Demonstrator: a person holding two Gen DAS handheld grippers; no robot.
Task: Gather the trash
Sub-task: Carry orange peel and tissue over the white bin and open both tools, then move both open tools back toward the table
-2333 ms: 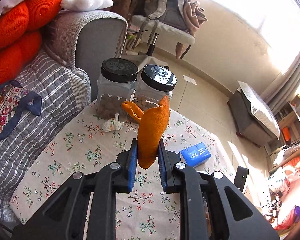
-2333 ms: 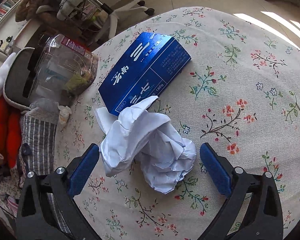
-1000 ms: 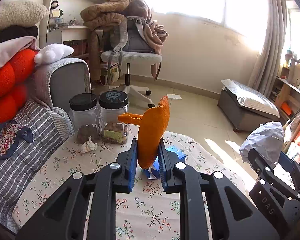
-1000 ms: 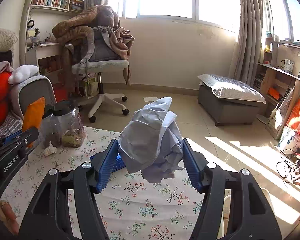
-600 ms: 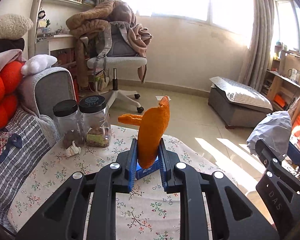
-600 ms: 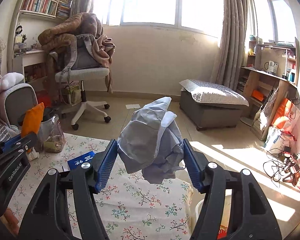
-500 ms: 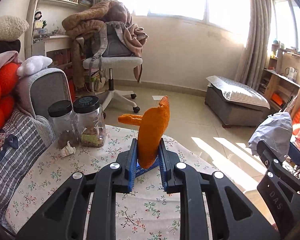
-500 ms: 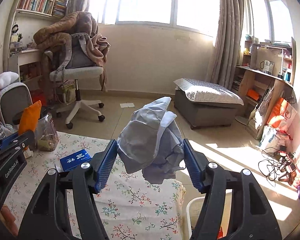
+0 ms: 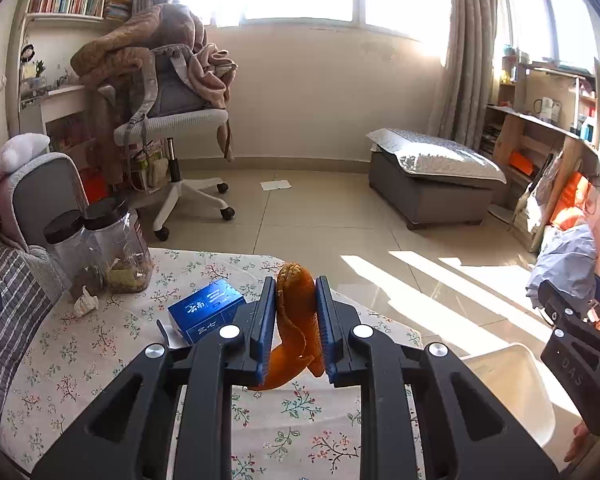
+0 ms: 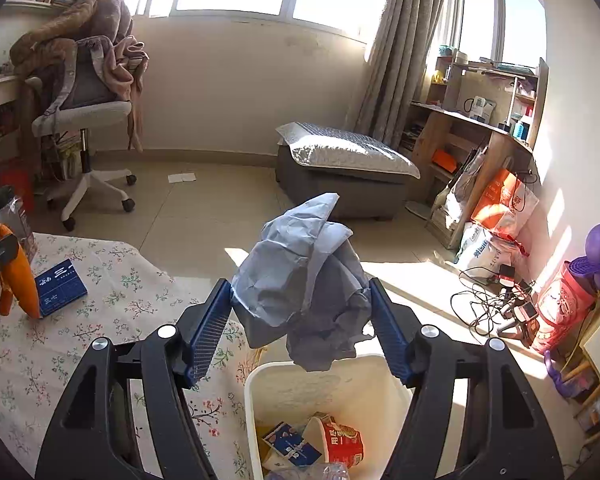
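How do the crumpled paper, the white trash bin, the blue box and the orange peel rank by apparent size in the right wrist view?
1. White trash bin, though cut off at the frame edge.
2. Crumpled paper; its nearness to the camera enlarges it.
3. and 4. Blue box and orange peel look alike; no ranking.

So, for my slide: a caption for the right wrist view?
Right tool holding crumpled grey-white paper above the white plastic bin.
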